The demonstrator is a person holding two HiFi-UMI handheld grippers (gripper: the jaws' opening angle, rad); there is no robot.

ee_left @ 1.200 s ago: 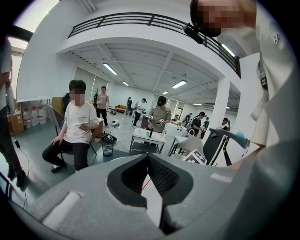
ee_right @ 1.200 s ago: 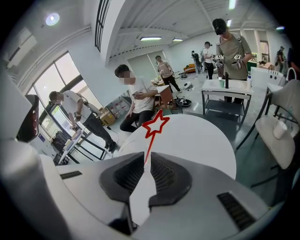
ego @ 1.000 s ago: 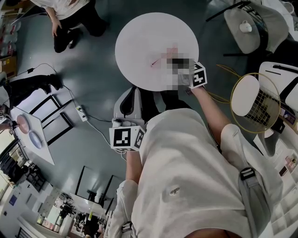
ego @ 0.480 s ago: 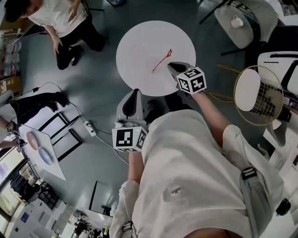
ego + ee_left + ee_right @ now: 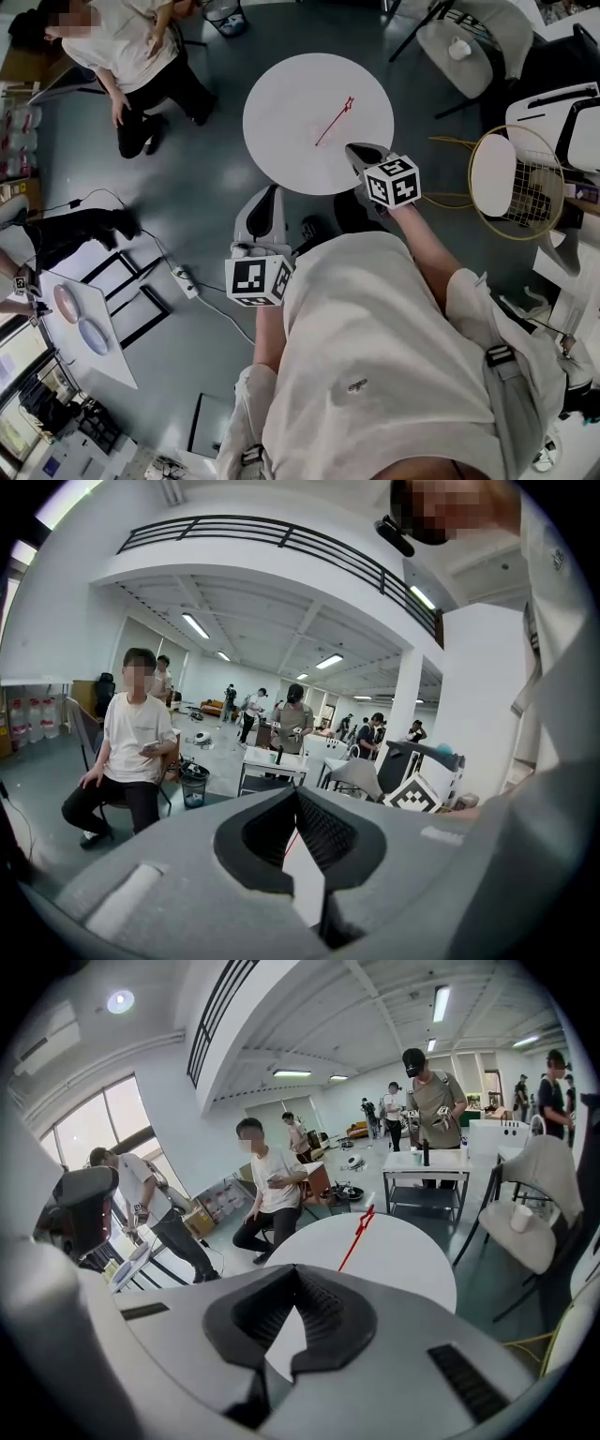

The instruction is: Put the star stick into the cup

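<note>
In the head view, the star stick [image 5: 335, 120] lies flat on the round white counter [image 5: 281, 103], its star end pointing away from the person and nothing touching it. The right tool [image 5: 349, 147] hangs over the counter's near edge, close to the stick's plain end but apart from it. The left tool [image 5: 272, 190] is held lower, off the counter beside the person's body. A white cup [image 5: 459, 49] sits on a grey chair [image 5: 487, 37], well apart from the counter. The left gripper view shows that tool's jaws pressed together at the tips with nothing between them; only a strip of the counter shows through the gap below. In the right gripper view the jaws are likewise closed tip to tip and empty, and they aim along the counter at the red stick, which lies ahead with the cup off to the right on its chair. The step in hand appears to be the reach for the pick-up. The next move probably calls for the right tool to spread its jaws, come down low onto the thin shaft and pinch it cleanly off the flat surface before any carry to the cup.
</note>
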